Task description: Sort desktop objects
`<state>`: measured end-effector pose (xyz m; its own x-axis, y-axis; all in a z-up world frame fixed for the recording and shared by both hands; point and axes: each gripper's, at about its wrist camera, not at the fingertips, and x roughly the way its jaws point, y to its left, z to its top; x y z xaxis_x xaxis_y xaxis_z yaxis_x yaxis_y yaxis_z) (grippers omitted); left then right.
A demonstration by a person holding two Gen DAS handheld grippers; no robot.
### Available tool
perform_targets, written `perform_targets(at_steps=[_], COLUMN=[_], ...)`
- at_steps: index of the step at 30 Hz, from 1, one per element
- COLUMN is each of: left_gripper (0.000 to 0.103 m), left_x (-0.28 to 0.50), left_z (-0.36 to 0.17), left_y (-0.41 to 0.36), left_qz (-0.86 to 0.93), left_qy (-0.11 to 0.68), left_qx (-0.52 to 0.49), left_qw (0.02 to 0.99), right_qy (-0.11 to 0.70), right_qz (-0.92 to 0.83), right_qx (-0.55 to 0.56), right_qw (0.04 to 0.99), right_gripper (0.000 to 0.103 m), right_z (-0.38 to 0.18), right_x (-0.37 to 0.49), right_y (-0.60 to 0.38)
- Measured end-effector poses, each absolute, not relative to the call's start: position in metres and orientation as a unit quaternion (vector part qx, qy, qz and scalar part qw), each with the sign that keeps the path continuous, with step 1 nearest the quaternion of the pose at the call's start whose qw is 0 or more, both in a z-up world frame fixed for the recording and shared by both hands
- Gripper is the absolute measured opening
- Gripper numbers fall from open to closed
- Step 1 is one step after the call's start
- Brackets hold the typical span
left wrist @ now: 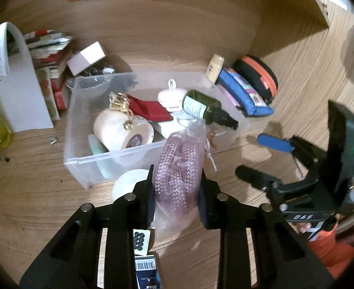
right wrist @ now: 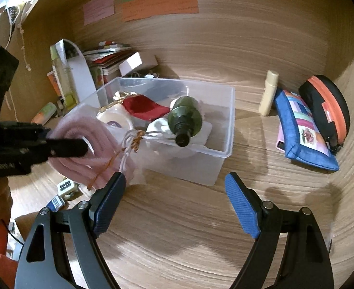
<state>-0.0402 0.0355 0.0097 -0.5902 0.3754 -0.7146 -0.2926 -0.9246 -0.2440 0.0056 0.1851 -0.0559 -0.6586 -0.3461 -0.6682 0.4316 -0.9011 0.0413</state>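
Left gripper [left wrist: 177, 185] clamping the pink rope bag [left wrist: 179, 175] by the bin's [left wrist: 80, 161] front edge, right gripper [right wrist: 174, 207] hanging wide open, empty.

Left gripper [left wrist: 177, 187] pinched tight, tilted downward; right gripper [right wrist: 174, 207] spread wide, empty.

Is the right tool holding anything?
No: the right tool stands open over bare desk, while the left tool grips the pink cord bag.

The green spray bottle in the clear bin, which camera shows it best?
The left wrist view: the green spray bottle lies side-on, with label and black nozzle visible. The right wrist view shows it end-on, nozzle toward the camera, so its length is foreshortened.
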Motion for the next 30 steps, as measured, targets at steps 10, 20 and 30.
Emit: perform_targets(at_steps=[10,20,30], left_gripper=[0.028,0.019,0.028], left_x=[-0.016,0.006,0.015], left_z=[0.041,0.051,0.003], left_y=[0.006,-0.036,-0.069], left_qz=[0.912,0.927,0.91], left_qy=[-0.085,-0.098,-0.083], left_qx=[-0.361,-0.329,-0.383], left_qw=[0.178,0.153,0.133], right_qy=[0.085,0.103,0.136], right_qz=[-0.894,-0.879,-0.871], right_qx=[0.367,0.372,0.364], right_qw=[0.241,0.28,0.301], right_gripper=[0.083,0.083,0.082], right_z=[-0.063,-0.067,-0.067], right_x=[0.013,0.022,0.022], right_y=[0.157,0.118,0.067])
